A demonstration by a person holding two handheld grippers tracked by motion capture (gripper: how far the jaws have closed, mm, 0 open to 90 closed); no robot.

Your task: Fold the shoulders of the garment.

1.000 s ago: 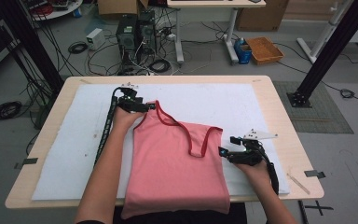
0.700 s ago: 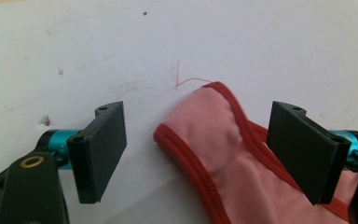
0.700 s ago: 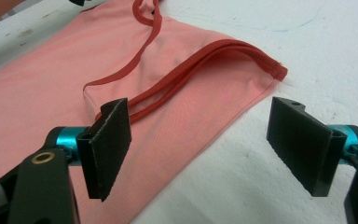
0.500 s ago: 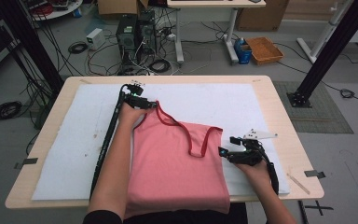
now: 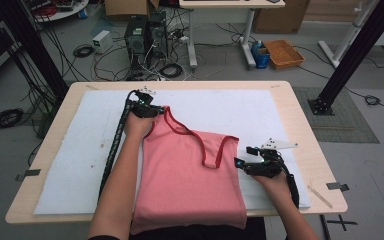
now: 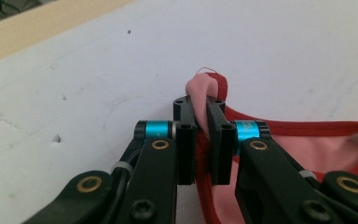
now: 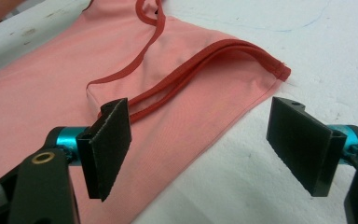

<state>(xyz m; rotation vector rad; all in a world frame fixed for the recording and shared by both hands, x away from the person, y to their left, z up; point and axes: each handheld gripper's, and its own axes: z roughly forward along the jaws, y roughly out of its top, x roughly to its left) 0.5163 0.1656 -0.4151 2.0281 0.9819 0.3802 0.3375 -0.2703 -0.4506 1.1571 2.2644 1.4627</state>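
Left gripper view shows left tongs (image 6: pixel 200 140) clenched on top's strap (image 6: pixel 205 88); right tongs (image 7: pixel 205 149) released.

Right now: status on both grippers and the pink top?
Left gripper shut on pink top's far strap. Right gripper open, jaws over the other shoulder corner, not gripping. Top flat on white mat. Nothing in the way.

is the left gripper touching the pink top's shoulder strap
Touching. The left gripper view shows the left gripper shut on the pink top's shoulder strap.
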